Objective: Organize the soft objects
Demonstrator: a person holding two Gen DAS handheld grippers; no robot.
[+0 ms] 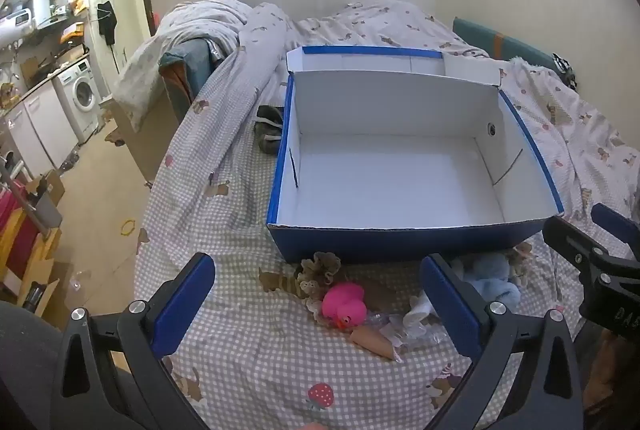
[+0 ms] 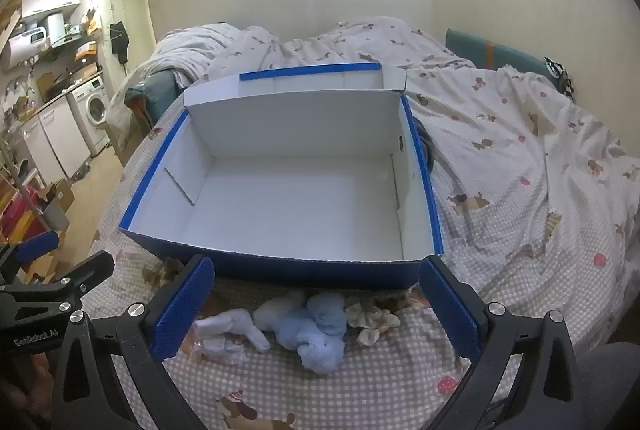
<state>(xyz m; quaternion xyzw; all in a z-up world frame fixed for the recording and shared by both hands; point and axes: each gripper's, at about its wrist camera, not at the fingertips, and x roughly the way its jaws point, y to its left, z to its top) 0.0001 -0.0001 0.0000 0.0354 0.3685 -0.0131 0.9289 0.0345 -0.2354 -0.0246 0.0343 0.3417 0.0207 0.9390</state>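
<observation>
An open blue box with a white inside (image 1: 384,174) (image 2: 296,198) stands on the checked bed cover, nothing in it. In front of it lie a pink rubber duck (image 1: 346,306), a brown frilly scrunchie (image 1: 320,266), a light blue plush toy (image 2: 316,330) (image 1: 494,276), a white sock-like piece (image 2: 236,326) (image 1: 418,310) and a beige frilly scrunchie (image 2: 372,320). My left gripper (image 1: 320,310) is open, hovering over the duck. My right gripper (image 2: 316,310) is open, hovering over the blue plush. Each gripper shows at the edge of the other's view.
A dark sock or cloth (image 1: 270,134) lies left of the box. A rumpled patterned duvet (image 2: 520,150) covers the bed's right and back. The bed's left edge (image 1: 152,198) drops to the floor; a kitchen area with a washing machine (image 1: 82,96) lies beyond.
</observation>
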